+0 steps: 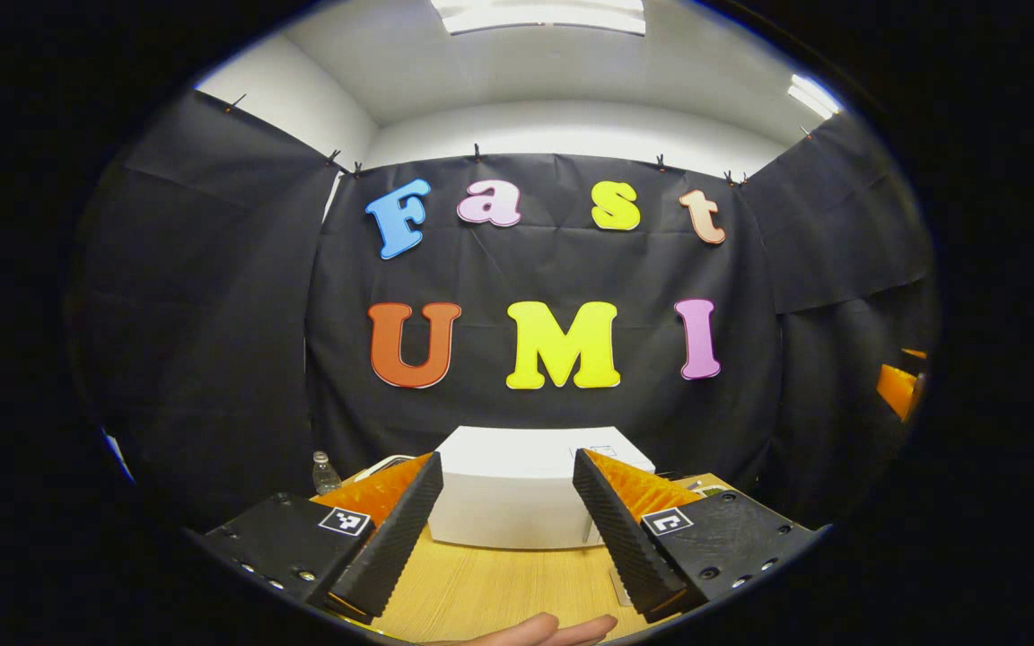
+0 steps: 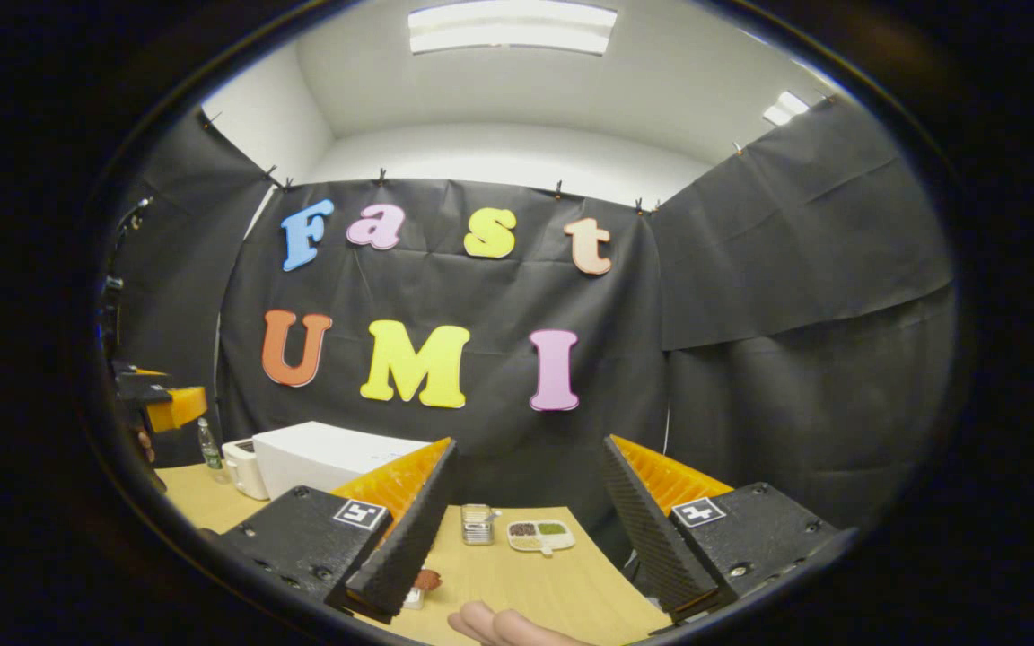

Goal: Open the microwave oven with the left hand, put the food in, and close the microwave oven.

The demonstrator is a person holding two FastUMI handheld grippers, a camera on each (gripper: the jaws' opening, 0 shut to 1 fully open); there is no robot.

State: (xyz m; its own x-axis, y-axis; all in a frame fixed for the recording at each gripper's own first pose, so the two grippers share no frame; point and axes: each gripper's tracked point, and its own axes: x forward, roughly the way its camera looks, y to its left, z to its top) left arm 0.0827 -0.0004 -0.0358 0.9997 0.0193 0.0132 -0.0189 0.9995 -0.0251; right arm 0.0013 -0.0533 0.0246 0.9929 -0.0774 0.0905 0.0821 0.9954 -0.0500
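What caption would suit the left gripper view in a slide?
Open left gripper faces the closed white microwave on the wooden table.

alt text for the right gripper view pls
The open right gripper hovers over a light wooden table, holding nothing. Beyond it sit a small divided food tray and a small metal container, with a white boxy microwave oven at left.

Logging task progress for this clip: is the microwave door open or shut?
Shut, as far as visible: in the left gripper view the microwave shows as a closed white box, nothing swung out. The left gripper hangs open before it, not touching.
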